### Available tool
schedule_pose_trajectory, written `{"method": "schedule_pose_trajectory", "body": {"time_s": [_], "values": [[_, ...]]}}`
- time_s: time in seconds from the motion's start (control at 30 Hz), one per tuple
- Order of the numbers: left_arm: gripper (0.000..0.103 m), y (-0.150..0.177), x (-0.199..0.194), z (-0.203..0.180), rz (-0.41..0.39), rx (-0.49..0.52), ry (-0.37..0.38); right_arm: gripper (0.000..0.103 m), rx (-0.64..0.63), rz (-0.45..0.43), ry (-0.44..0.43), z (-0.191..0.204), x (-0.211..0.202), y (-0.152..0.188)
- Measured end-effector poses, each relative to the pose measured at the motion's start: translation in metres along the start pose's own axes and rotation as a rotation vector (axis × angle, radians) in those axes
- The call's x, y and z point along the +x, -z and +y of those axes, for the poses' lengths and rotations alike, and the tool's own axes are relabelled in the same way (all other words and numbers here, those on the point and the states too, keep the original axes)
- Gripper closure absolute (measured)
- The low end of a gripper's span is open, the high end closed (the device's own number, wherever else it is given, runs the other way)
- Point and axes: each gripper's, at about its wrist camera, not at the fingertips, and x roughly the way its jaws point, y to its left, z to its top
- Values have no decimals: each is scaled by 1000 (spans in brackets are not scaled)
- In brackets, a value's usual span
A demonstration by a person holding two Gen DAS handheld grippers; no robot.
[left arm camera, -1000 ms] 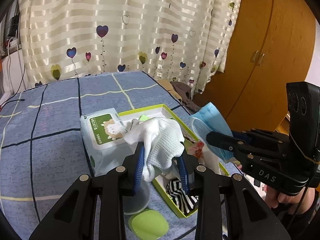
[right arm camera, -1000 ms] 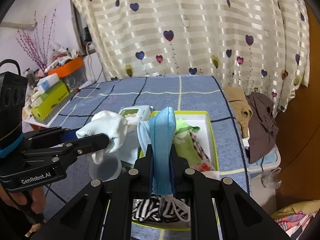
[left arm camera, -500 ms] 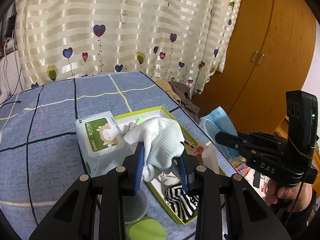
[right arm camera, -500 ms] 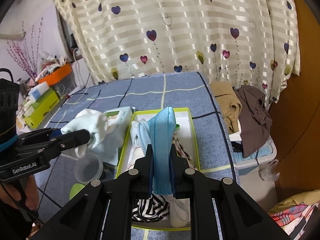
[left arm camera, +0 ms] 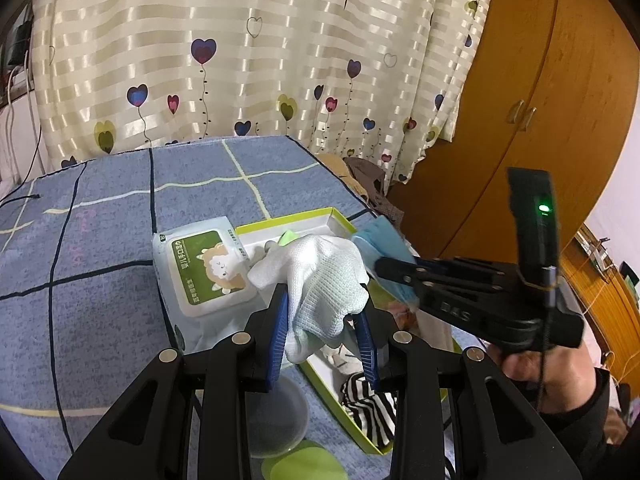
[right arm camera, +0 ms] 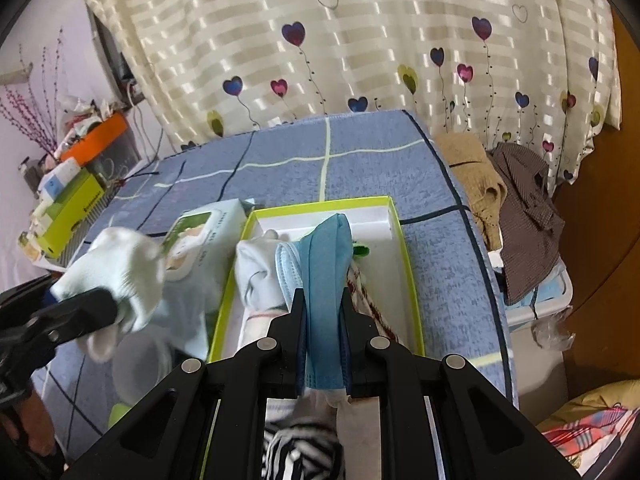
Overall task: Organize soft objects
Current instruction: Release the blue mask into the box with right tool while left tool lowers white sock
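While both tools are loaded, the step in hand is judged to be delivery into the box (right arm camera: 404, 256), centre frame on the blue counter (right arm camera: 360, 160). Right tool (right arm camera: 323, 312): clamped on a folded blue mask (right arm camera: 326, 264), above the box. Left tool (left arm camera: 322, 320): clamped on a white glove (left arm camera: 324, 276), lower centre, beside the wipes (left arm camera: 204, 268). Next: lower mask into bare space, part tool.
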Motion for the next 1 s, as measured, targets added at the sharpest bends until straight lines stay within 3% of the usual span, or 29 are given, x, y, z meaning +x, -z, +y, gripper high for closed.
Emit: {"method": "schedule_pose_trajectory", "body": {"time_s": [0.13, 0.23, 0.37, 0.63, 1.0], "values": [[70, -1, 3, 4, 4, -5, -4, 88, 1, 67, -9, -2, 30, -1], [70, -1, 6, 6, 12, -7, -3, 76, 27, 89, -13, -6, 39, 2], [70, -2, 8, 5, 17, -4, -3, 59, 5, 19, -20, -1, 14, -2], [70, -1, 12, -15, 31, 20, 21, 58, 12, -85, -18, -4, -34, 0], [70, 5, 49, -51, 147, 103, 50, 58, 65, -108, 1, -32, -62, 24]]}}
